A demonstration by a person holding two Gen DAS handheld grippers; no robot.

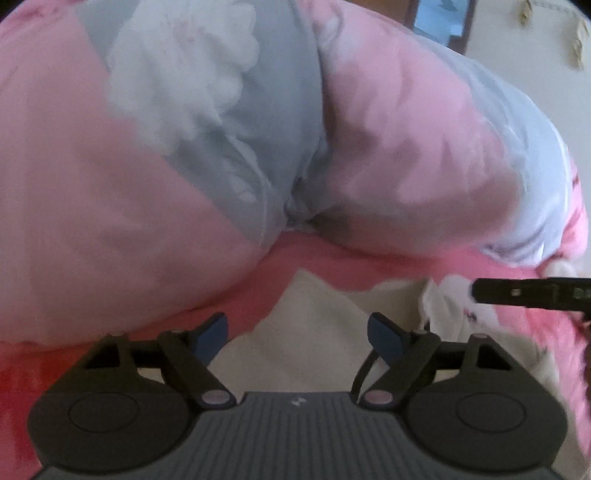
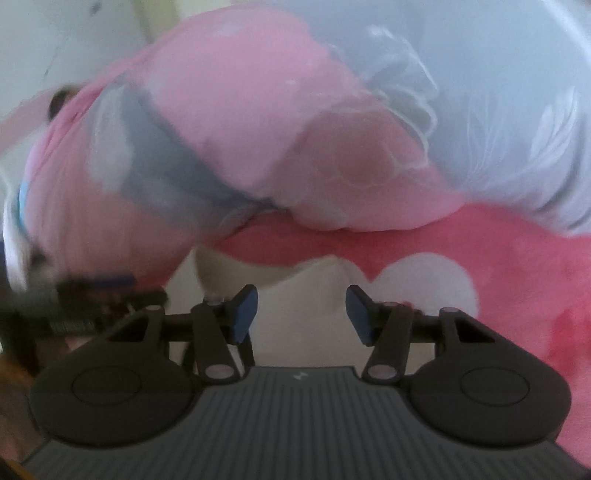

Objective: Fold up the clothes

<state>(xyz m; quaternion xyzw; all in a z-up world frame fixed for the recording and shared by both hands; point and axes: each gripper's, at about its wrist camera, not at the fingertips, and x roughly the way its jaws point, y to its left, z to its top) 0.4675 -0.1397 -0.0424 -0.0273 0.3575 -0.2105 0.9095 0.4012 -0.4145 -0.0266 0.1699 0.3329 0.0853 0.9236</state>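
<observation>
Both your grippers, left gripper (image 1: pixel 297 334) and right gripper (image 2: pixel 301 314), have fingers apart and empty; the pink-and-grey garment (image 1: pixel 229 147) lies just beyond them, stretching crosswise.

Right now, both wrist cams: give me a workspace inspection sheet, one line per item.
Surface: pink blanket with a white heart, cream fabric showing below its edge.
Job's things: pink and grey-blue garment bunched in a mound on the blanket, blurred; fold state unclear.
Clutter: nothing seen.
Grippers: left gripper open, nothing between the pads; right gripper open, also empty, its finger showing at the right edge of the left view.
Cables: thin black lead beside the left gripper's right finger.
Surroundings: pale wall, dark-framed panel behind; too blurred for more.
</observation>
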